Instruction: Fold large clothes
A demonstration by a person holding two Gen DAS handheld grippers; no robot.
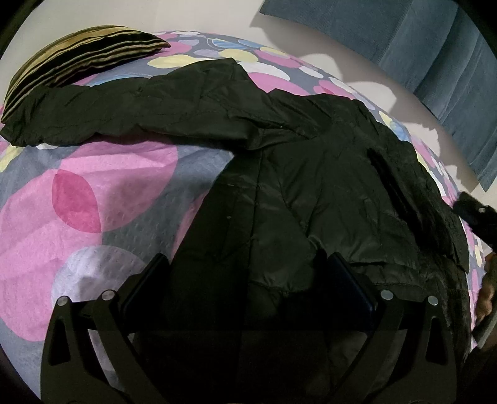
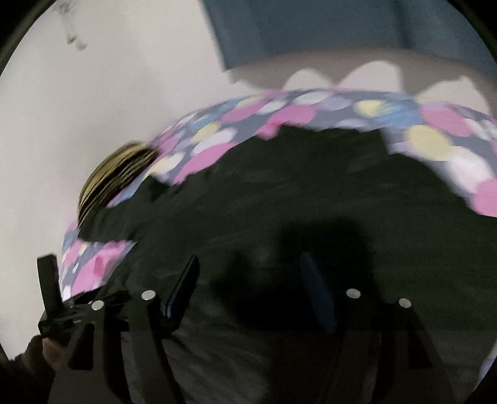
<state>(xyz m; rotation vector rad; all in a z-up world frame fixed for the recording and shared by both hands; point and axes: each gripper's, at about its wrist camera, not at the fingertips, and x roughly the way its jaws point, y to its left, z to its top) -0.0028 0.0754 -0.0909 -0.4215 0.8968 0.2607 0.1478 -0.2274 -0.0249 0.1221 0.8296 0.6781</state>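
A striped pillow (image 1: 77, 59) in gold and dark bands lay at the far left corner of the bed, whose circle-patterned bedspread (image 1: 93, 192) in pink, grey, yellow and blue covered the whole surface. The black jacket (image 1: 310, 186) was spread across the bed's middle and right side, one sleeve (image 1: 108, 115) stretched out toward the left edge, its cuff just below the pillow. The left gripper (image 1: 245, 273) hovered over the jacket's near hem with its fingers spread wide apart, nothing caught between them. Past the bed's far edge stood a pale wall (image 1: 217, 15), and a blue curtain (image 1: 419, 46) hung at the far right.

The right wrist view was blurred. There the right gripper (image 2: 251, 279) was also released, its fingers well apart above the dark cloth of the jacket, with the bedspread's far edge and the curtain beyond.
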